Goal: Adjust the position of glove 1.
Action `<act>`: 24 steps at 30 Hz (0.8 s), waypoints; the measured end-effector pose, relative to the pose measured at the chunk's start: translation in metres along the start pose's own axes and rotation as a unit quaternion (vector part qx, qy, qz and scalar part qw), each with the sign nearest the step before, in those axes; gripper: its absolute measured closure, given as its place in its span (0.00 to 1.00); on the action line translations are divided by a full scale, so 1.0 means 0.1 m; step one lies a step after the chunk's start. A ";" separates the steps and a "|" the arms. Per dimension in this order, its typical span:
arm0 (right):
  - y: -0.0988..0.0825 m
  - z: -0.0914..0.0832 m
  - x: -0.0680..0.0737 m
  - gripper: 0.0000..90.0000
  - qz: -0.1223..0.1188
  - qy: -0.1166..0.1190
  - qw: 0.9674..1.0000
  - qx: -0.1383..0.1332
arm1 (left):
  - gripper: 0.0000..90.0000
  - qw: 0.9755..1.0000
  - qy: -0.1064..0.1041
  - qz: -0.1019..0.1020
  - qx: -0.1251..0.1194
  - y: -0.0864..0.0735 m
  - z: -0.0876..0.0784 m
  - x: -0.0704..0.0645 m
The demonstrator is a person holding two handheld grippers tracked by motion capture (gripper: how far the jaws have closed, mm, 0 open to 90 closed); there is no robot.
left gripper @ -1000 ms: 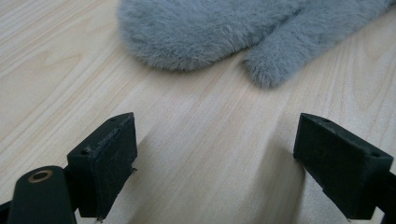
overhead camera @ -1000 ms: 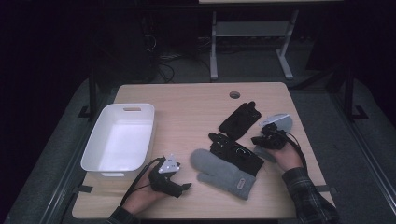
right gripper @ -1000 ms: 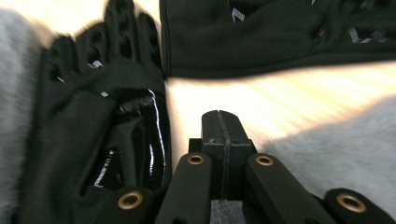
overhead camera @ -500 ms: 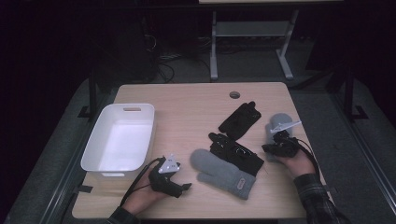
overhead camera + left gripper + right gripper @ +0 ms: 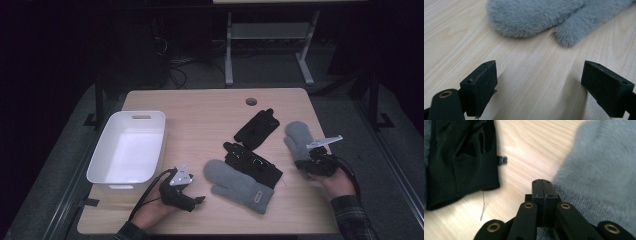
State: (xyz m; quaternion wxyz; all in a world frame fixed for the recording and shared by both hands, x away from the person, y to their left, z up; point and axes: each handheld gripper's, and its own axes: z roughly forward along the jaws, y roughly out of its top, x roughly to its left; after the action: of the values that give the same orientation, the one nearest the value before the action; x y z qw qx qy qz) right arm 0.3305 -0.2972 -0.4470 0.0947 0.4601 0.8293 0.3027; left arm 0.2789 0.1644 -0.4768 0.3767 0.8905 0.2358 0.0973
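A grey mitten lies at the table's right. My right gripper is at its near end, jaws shut. In the right gripper view the right gripper has its pads pressed together over the edge of that mitten's cuff, and no fabric shows between them. A second grey mitten lies near the front centre, with a black glove partly on it and another black glove behind. My left gripper rests open on the wood just left of that mitten, nothing between its jaws.
A white bin stands at the table's left, just behind my left hand. A small round hole is in the tabletop near the far edge. The black glove's cuff lies close to the left of my right gripper.
My right hand has moved to the right and toward the near edge, and the grey mitten beside it now lies stretched out longer. The left hand has stayed put.
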 end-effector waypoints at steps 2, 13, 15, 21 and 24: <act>-0.04 -0.03 -0.03 1.00 0.003 -0.002 1.000 -0.001 | 0.14 1.000 0.000 0.000 0.000 0.00 0.00 0.00; -0.14 -0.23 -0.24 0.96 0.022 -0.011 0.999 -0.025 | 0.14 1.000 0.000 0.000 0.000 0.00 0.00 0.00; -0.12 -0.26 -0.25 0.94 0.021 -0.009 0.999 -0.036 | 0.14 1.000 0.000 0.000 0.000 0.00 0.00 0.00; 0.09 -0.29 -0.36 0.74 0.027 -0.032 0.996 -0.081 | 0.14 1.000 0.000 0.000 0.000 0.00 0.00 0.00; 0.17 -0.18 -0.44 0.65 0.027 -0.053 0.995 -0.077 | 0.14 1.000 0.000 0.000 -0.001 0.00 0.00 0.00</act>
State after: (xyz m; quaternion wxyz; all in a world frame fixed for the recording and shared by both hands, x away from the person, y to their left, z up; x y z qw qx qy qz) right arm 0.3588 -0.3340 -0.4280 0.1647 0.4892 0.7847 0.3432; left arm 0.2790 0.1642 -0.4769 0.3776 0.8901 0.2358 0.0971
